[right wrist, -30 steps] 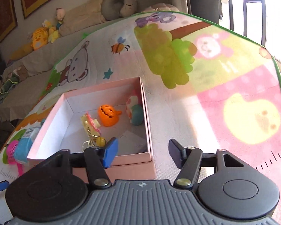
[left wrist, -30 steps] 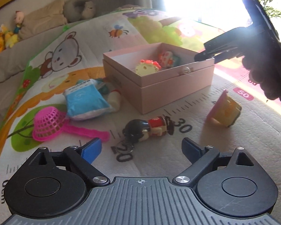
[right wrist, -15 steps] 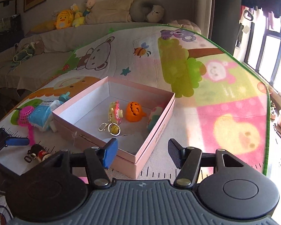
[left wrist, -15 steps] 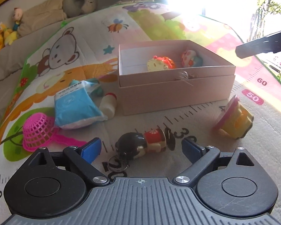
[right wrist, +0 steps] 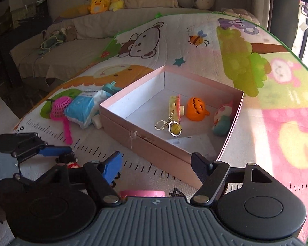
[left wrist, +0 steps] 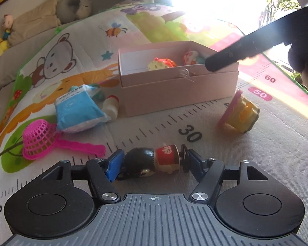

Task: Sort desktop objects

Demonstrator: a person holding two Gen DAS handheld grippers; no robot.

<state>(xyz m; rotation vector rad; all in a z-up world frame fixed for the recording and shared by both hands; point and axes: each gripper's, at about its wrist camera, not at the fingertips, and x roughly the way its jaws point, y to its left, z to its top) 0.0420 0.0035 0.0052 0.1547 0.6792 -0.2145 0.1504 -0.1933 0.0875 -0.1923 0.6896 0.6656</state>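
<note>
A small doll keychain (left wrist: 154,160) with a black head and red body lies on the play mat between the fingers of my left gripper (left wrist: 154,161). The jaws are open around it, close to both ends. The doll also shows in the right wrist view (right wrist: 68,162), partly hidden by gripper parts. The pink open box (left wrist: 178,90) holds a yellow keychain (right wrist: 175,110), an orange pumpkin (right wrist: 196,109) and a pink-teal toy (right wrist: 221,119). My right gripper (right wrist: 157,164) is open and empty, hovering above the box's near corner (right wrist: 174,160).
On the mat lie a pink mesh scoop (left wrist: 43,139), a blue-white pouch (left wrist: 78,108), a small white bottle (left wrist: 112,107) and a yellow-pink toy (left wrist: 239,114). Plush toys (right wrist: 104,1) sit on the sofa behind the mat.
My left gripper has moved forward and down until its open fingers flank the doll. My right gripper has pulled back and up from the box and turned left.
</note>
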